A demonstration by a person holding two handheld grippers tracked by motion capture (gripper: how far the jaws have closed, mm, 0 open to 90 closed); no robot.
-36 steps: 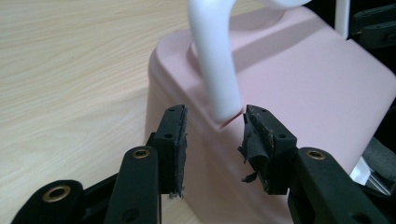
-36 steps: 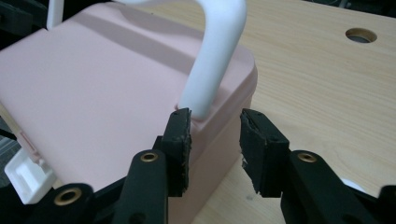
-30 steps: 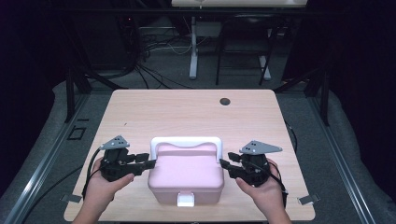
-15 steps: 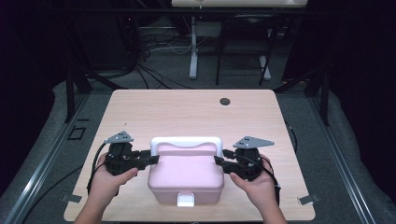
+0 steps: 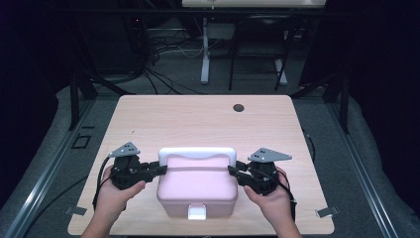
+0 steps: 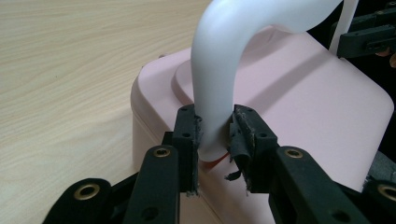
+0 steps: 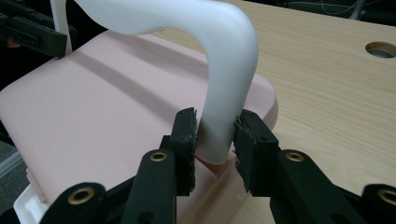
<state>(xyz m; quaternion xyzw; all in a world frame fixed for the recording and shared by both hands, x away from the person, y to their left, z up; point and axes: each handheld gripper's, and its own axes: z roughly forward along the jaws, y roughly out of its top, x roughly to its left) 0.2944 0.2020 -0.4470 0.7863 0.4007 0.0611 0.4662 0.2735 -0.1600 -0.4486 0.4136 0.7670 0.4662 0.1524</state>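
A pink lidded box [image 5: 198, 191] sits near the front edge of the table, its white handle [image 5: 197, 152] standing upright. My left gripper [image 5: 161, 170] reaches in from the left. Its jaws have just been closing, and they now press both sides of the handle's left leg [image 6: 219, 84] just above the lid [image 6: 303, 93]. My right gripper [image 5: 233, 172] mirrors it from the right. Its jaws have also just been closing, and they clamp the handle's right leg [image 7: 229, 74] low over the box lid [image 7: 102, 102]. A hand holds each gripper.
The box has a white latch [image 5: 197, 212] on its front face. The light wooden table [image 5: 198, 119] stretches away behind the box, with a round cable hole [image 5: 238, 107] near its far edge. Cables and metal legs crowd the dark floor beyond.
Both grippers have moved inward toward the box, and their jaws have narrowed onto the handle's two legs. The box has not moved.
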